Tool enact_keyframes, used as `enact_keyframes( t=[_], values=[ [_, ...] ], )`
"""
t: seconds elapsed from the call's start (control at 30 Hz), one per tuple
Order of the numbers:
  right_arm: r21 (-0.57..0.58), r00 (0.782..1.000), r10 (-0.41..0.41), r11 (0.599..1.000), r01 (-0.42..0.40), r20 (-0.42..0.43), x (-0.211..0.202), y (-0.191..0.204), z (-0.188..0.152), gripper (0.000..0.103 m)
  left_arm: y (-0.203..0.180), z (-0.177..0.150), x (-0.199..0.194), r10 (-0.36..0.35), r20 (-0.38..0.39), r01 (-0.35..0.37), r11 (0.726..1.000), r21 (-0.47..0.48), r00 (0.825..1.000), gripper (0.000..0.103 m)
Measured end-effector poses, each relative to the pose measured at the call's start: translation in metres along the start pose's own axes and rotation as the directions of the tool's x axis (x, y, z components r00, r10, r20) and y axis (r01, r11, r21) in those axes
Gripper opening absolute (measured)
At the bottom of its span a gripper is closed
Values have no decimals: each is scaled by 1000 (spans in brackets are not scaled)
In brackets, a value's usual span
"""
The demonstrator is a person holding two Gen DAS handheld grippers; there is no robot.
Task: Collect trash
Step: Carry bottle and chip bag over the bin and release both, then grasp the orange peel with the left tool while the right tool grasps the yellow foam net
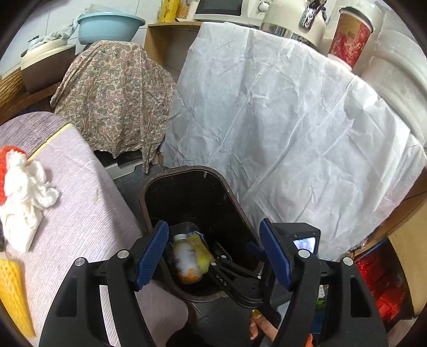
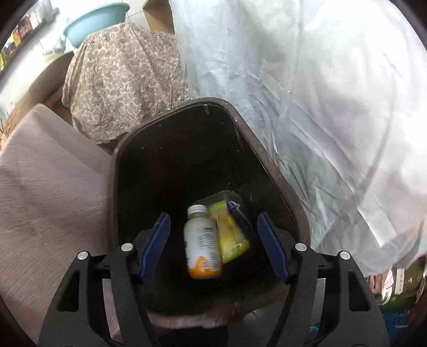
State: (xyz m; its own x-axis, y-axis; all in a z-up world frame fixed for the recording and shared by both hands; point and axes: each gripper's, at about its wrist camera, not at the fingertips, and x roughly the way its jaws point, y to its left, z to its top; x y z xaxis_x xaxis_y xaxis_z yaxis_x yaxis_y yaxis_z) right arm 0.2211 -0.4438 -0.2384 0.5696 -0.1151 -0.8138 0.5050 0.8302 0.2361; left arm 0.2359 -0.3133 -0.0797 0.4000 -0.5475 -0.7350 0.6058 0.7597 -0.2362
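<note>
Ahead of the tongs and to the right, a creased white sheet (image 1: 280,106) hangs over a raised surface. Ahead and to the left, a paisley cloth (image 1: 114,93) drapes a bulky object, with a light blue basin (image 1: 109,26) beyond it. A ribbed mauve cover (image 1: 88,213) lies to the left. Far ahead stand a white microwave (image 1: 218,9), a cream appliance (image 1: 293,24) and a red patterned canister (image 1: 349,40).

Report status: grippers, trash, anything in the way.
Left gripper and right gripper open, empty, over bin. Bottle and yellow wrapper inside. Tissue wad left on couch. Nothing blocking.
</note>
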Motion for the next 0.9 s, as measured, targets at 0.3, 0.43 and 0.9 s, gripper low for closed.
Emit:
enact_keyframes(
  t=[0.3,0.43,0.9],
  values=[
    [-49,994,29,999,-24,106,-76,21,-11,68,14,-18,-59,-11,55,9,999,35,998,77],
    [-71,988,75,995,-66,133,-114,41,-14,68,31,-31,-97,1,106,-7,999,54,994,80],
    [-212,926,375,908,-361,33,-178,148,-32,68,151,-102,-202,237,164,-227,971,-76,958,83]
  ],
)
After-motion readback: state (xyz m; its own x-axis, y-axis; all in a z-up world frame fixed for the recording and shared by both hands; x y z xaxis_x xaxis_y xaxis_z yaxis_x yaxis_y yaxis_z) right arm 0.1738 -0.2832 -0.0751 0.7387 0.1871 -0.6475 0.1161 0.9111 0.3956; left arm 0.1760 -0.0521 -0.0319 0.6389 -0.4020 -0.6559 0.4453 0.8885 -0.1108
